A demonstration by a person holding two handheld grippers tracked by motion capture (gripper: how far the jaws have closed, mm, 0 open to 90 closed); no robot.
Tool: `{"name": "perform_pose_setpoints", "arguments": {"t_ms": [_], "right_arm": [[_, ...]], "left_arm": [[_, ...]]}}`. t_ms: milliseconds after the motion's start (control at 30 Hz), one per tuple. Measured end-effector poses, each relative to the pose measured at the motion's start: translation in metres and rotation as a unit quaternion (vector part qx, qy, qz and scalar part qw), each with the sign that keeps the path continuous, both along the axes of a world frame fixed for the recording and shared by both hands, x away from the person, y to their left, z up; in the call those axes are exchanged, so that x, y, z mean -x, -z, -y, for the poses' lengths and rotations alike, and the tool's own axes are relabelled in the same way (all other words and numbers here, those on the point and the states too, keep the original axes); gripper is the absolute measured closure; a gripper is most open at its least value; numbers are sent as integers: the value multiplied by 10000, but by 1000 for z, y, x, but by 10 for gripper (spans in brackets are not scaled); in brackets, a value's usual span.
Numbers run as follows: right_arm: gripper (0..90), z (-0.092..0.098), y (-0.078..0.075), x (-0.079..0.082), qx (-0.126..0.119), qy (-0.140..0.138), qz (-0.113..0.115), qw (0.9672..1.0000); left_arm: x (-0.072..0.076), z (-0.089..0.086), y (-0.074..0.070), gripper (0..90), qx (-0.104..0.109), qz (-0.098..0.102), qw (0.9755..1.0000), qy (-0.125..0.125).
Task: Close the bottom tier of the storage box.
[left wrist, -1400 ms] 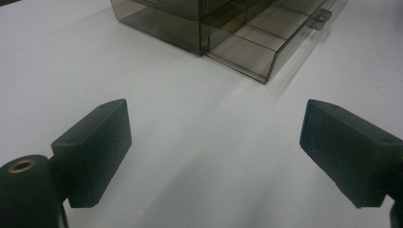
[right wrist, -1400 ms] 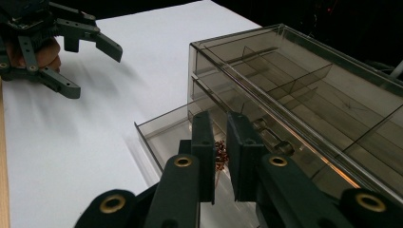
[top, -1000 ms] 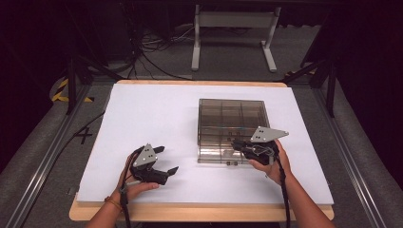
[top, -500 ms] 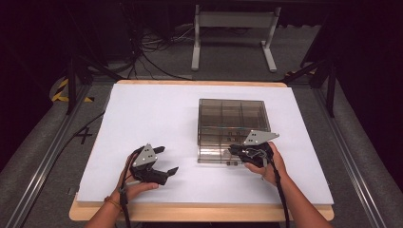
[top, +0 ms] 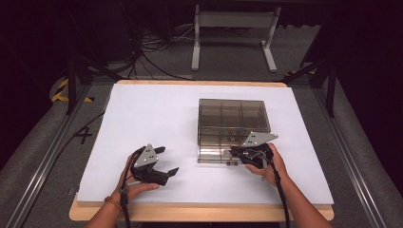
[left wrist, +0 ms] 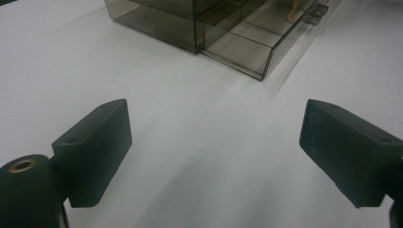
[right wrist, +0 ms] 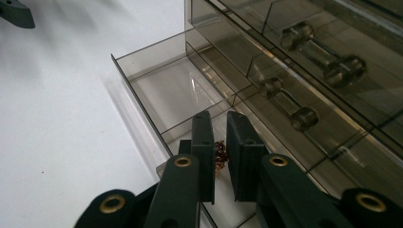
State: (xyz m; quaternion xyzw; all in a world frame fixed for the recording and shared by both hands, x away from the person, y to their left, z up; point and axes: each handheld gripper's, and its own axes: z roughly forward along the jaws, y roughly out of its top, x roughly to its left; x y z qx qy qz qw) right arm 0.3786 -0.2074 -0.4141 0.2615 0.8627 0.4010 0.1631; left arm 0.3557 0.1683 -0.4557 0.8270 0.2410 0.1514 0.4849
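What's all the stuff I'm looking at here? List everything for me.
Drawer box: one, smoky clear plastic, right of the sheet's middle, bottom drawer pulled out.
Chain: one small reddish-gold piece, between the right gripper's jaws, over the open drawer.
Drawer handles: two seen, clear bars, on the closed drawers.
Sheet: one, white, covering the table.
Table: one, wood, edge showing under the sheet.
Stand: one, grey metal, on the floor behind the table.
Cables: several, black, on the floor at back left.
Left gripper: black, jaws wide apart, nothing between them, near left of the sheet.
Right gripper: black, jaws nearly together on the chain.
Hands: two, holding the grippers.
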Motion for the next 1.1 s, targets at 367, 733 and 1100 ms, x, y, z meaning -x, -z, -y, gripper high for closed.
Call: {"name": "perform_pose_setpoints", "arguments": {"t_ms": [367,733,1100], "right_arm": [[824,-2,10,-3,208,30,-163,9996],[757,2,7,-2,181,161,-118,9996],[861,33,-32,9,-259,473,619,9966]], "left_arm": [[0,1,0,110,-29,3,10000,15],[1,4,0,134,-218,73,9997,-36],[4,7,0,211,-325,68,9994,-67]]}}
